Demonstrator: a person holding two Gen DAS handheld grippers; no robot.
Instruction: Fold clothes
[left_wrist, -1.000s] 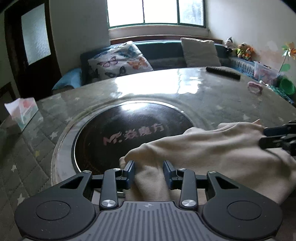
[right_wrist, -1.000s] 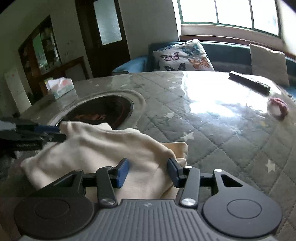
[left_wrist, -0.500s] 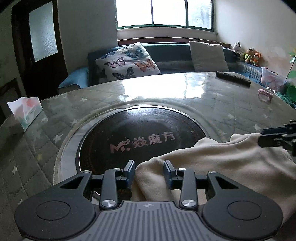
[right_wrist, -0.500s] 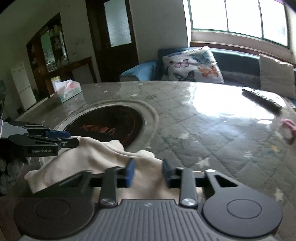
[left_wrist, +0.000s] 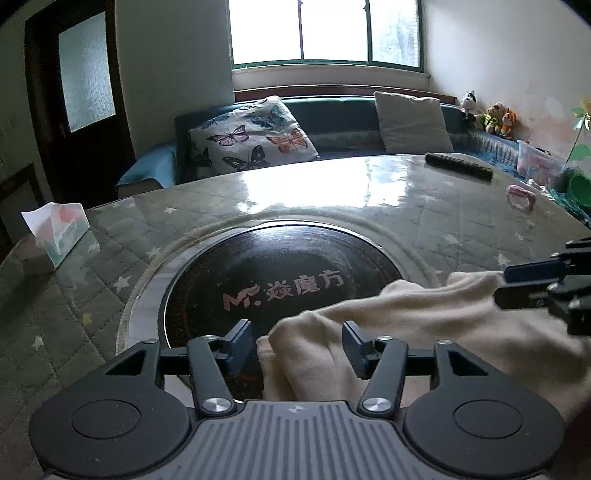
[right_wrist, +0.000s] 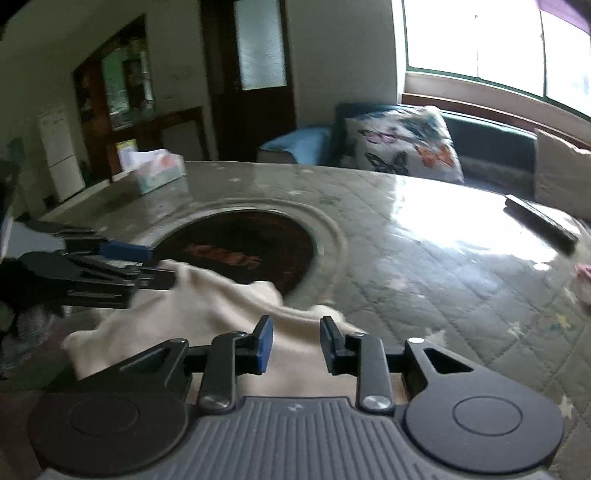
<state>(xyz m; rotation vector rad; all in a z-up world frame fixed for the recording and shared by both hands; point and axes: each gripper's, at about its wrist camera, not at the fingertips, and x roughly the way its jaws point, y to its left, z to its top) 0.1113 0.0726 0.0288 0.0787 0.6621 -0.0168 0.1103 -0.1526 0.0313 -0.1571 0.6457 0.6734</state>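
A cream garment (left_wrist: 417, 325) lies bunched at the near edge of the round table, partly over the dark centre plate (left_wrist: 280, 280). My left gripper (left_wrist: 297, 345) has its jaws around a fold of the cloth with a gap on either side. My right gripper (right_wrist: 295, 345) also has cloth between its jaws; whether they pinch it is unclear. The garment (right_wrist: 207, 299) stretches between the two. The right gripper shows at the right edge of the left wrist view (left_wrist: 535, 288). The left gripper shows at the left of the right wrist view (right_wrist: 129, 266).
A tissue box (left_wrist: 57, 229) stands at the table's left. A black remote (left_wrist: 458, 166) and a pink item (left_wrist: 521, 197) lie at the far right. A sofa with a butterfly cushion (left_wrist: 251, 138) is behind the table.
Both grippers have pulled back and risen with the garment, which now covers less of the dark plate. The right gripper's jaws have narrowed. The right wrist view is blurred from motion.
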